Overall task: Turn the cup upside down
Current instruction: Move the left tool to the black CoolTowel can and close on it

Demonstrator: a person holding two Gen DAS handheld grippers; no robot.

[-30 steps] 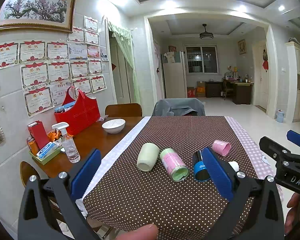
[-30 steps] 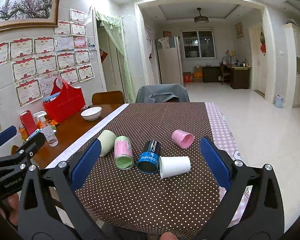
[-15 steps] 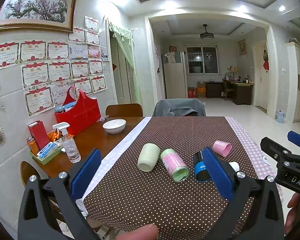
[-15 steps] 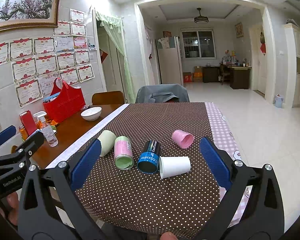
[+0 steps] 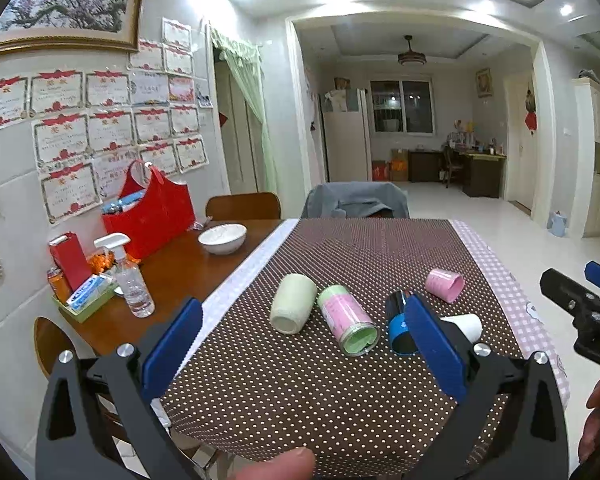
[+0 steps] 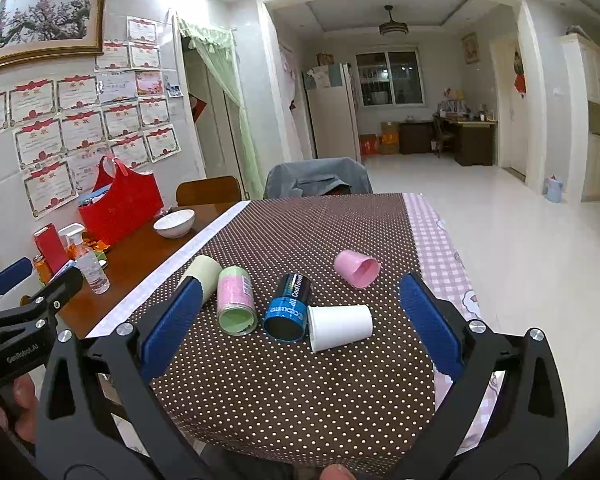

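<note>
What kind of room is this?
Most likely a family home's dining area: a dining table with a dotted cloth, award certificates on the wall, and a fridge beyond the archway.

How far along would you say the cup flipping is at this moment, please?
Nothing looks done yet: the white cup, pink cup, cream cup, pink-and-green canister and blue canister all lie on their sides on the dotted tablecloth. Nothing is in hand; the left gripper and right gripper are open, short of them. Every flip remains.

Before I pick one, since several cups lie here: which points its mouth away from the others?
The white paper cup: it lies crosswise, its rim against the blue can.
</note>
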